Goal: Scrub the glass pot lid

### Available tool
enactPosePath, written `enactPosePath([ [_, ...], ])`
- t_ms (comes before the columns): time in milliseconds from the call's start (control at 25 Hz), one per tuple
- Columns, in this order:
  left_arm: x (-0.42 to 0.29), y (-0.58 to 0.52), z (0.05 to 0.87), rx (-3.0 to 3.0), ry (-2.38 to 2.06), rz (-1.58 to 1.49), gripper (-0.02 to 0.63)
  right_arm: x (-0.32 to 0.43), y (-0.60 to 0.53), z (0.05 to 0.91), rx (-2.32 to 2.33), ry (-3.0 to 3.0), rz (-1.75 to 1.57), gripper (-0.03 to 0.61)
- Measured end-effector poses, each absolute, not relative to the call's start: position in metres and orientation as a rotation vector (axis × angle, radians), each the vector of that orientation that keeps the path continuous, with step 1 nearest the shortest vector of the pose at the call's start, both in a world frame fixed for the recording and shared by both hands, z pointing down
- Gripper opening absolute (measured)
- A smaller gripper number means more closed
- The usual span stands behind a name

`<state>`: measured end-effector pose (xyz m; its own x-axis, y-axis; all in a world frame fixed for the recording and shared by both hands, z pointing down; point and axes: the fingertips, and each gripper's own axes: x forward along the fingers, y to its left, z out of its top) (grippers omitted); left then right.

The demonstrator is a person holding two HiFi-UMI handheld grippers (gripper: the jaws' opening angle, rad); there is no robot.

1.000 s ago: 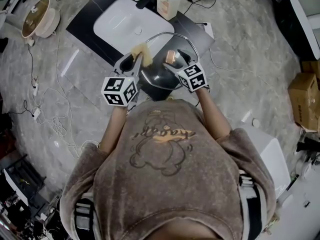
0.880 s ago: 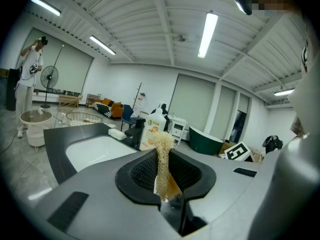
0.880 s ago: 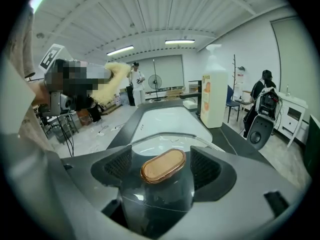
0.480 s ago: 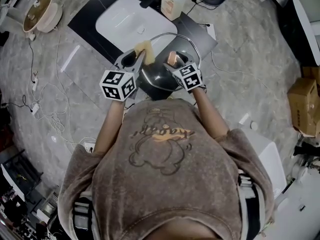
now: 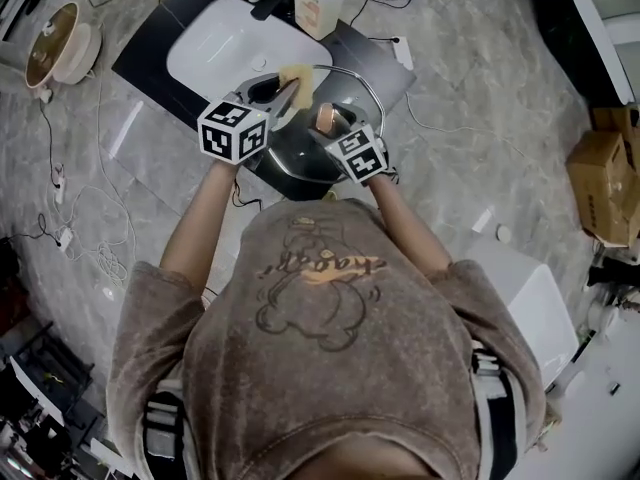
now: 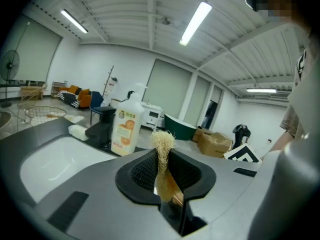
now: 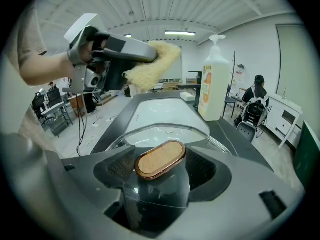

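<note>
Two grippers held above black table (image 5: 150, 56). Left gripper (image 5: 287, 90) clenched on yellow loofah scrubber (image 6: 163, 143), fibres sticking up past jaws. Right gripper (image 7: 159, 181) grasping glass pot lid (image 7: 167, 133) by wood-topped knob (image 7: 160, 159); jaws have just been closing, knob between them. Lid tilted over near edge of table, just beside white sink basin (image 5: 215, 46). Scrubber above lid's far side, apart from glass in right gripper view. Soap bottle (image 7: 212, 84) upright behind basin.
</note>
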<state>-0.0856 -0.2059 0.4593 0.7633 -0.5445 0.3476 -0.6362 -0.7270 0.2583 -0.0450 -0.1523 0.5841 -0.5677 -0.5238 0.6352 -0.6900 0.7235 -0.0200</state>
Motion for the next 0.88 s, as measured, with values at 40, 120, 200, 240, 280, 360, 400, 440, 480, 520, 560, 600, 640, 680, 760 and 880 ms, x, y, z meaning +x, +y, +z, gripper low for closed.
enactPosePath([
  [40,-0.078,-0.213,0.461,2.615,-0.856,0.374,0.066,-0.045,-0.152,0.584,0.917,-2.310,0.354,0.299],
  [120,-0.062,-0.227,0.467,2.646,-0.773,0.422,0.066,-0.045,-0.152,0.585,0.922,-2.307,0.355,0.299],
  [200,-0.046,-0.242,0.478,2.660,-0.708,0.470,0.066,-0.045,-0.153,0.585,0.931,-2.305,0.353,0.299],
  [240,-0.037,-0.248,0.484,2.666,-0.676,0.495,0.066,-0.045,-0.154,0.585,0.934,-2.305,0.352,0.299],
  [280,-0.029,-0.253,0.491,2.672,-0.639,0.521,0.066,-0.045,-0.154,0.585,0.935,-2.304,0.351,0.301],
  [360,-0.012,-0.256,0.505,2.689,-0.547,0.577,0.066,-0.046,-0.154,0.585,0.932,-2.301,0.352,0.301],
  [400,-0.003,-0.255,0.513,2.697,-0.493,0.609,0.066,-0.046,-0.154,0.585,0.930,-2.300,0.352,0.301],
  [440,0.005,-0.255,0.521,2.705,-0.435,0.644,0.066,-0.046,-0.154,0.585,0.929,-2.299,0.353,0.301],
  [480,0.012,-0.254,0.528,2.710,-0.376,0.684,0.066,-0.046,-0.154,0.585,0.928,-2.298,0.353,0.301],
  [520,0.018,-0.252,0.536,2.713,-0.317,0.722,0.066,-0.046,-0.155,0.584,0.929,-2.299,0.352,0.302],
  [560,0.024,-0.251,0.542,2.714,-0.261,0.757,0.066,-0.045,-0.155,0.584,0.929,-2.299,0.347,0.302],
  [600,0.029,-0.249,0.547,2.712,-0.207,0.786,0.066,-0.045,-0.156,0.583,0.931,-2.299,0.341,0.302],
  [640,0.035,-0.247,0.551,2.709,-0.152,0.810,0.066,-0.045,-0.156,0.583,0.933,-2.298,0.335,0.302],
  [680,0.041,-0.244,0.555,2.700,-0.097,0.831,0.066,-0.044,-0.156,0.583,0.935,-2.298,0.332,0.302],
  [760,0.051,-0.237,0.563,2.670,0.016,0.869,0.066,-0.044,-0.157,0.583,0.938,-2.300,0.328,0.302],
  [880,0.063,-0.228,0.571,2.607,0.165,0.913,0.066,-0.043,-0.157,0.584,0.942,-2.304,0.332,0.304],
])
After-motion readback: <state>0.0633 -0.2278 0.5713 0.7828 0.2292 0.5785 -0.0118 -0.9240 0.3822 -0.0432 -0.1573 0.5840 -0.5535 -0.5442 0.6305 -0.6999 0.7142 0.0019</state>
